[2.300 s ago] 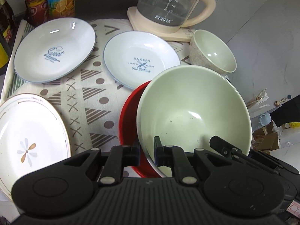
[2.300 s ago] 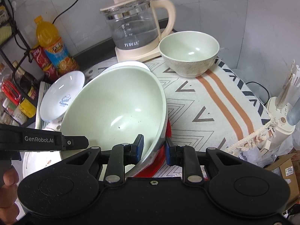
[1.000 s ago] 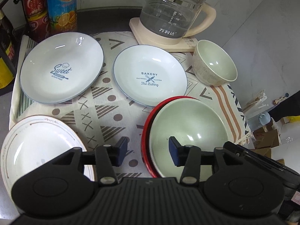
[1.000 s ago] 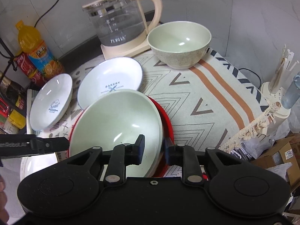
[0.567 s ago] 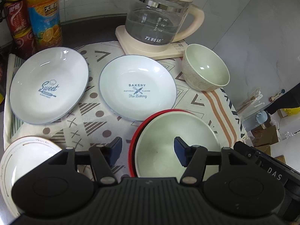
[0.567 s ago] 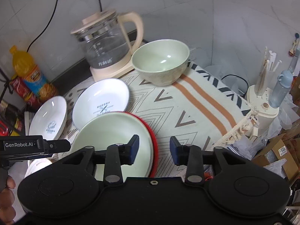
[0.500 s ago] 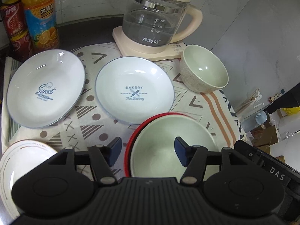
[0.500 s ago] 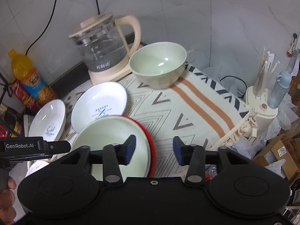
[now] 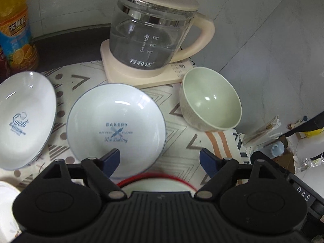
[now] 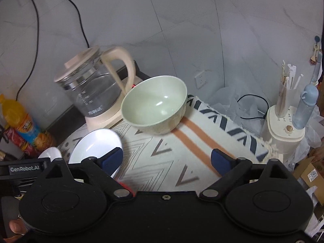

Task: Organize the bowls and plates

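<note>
Green bowl (image 10: 156,105) sits beside the kettle (image 9: 149,36); both grippers, left (image 9: 160,159) and right (image 10: 167,160), have just been opening, fingers spread, nothing between them.

Two white plates with blue print: "BAKERY" plate (image 9: 116,129) and "Sweet" plate (image 9: 22,119). One more white plate (image 9: 6,208) at the lower left edge. One small green bowl (image 9: 211,105). One large green bowl (image 9: 158,185) in one red bowl (image 9: 141,177), both mostly hidden. One glass kettle (image 9: 149,40). One orange juice bottle (image 9: 16,30). One patterned cloth (image 9: 180,154).
</note>
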`<state>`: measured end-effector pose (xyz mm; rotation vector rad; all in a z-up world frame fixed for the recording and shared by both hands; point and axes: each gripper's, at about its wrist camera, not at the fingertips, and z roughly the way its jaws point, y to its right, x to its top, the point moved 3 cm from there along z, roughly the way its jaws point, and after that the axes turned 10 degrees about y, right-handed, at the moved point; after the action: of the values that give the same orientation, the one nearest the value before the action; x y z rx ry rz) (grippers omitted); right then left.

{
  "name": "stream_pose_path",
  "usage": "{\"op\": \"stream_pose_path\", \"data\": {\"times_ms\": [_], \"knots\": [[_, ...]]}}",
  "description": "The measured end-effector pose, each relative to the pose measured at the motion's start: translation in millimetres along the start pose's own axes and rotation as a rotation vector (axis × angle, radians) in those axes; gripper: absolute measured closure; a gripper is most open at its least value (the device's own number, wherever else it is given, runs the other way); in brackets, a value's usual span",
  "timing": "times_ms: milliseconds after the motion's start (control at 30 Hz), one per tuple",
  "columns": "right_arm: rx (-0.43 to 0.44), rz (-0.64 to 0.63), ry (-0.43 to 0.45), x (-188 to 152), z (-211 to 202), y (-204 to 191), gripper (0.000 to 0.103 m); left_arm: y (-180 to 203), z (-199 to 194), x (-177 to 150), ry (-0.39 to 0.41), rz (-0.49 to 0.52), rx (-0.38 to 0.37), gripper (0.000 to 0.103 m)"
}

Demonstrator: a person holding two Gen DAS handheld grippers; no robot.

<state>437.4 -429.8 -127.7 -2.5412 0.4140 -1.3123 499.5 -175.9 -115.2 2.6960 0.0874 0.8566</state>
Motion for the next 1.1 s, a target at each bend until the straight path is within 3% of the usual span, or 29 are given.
{"op": "stream_pose_path", "data": {"times_ms": [567, 867, 1033, 1100], "knots": [[0.047, -0.057, -0.045, 42, 83, 19, 0.001, 30, 66, 42, 0.052, -0.05, 0.025, 0.019], [0.075, -0.079, -0.098, 48, 126, 22, 0.018, 39, 103, 47, 0.051, -0.075, 0.023, 0.022], [0.073, -0.088, -0.136, 44, 143, 23, 0.024, 40, 115, 47, 0.043, -0.095, 0.047, 0.03], [0.074, -0.095, -0.15, 43, 149, 23, 0.027, 37, 122, 46, 0.027, -0.118, 0.063, 0.042]]}}
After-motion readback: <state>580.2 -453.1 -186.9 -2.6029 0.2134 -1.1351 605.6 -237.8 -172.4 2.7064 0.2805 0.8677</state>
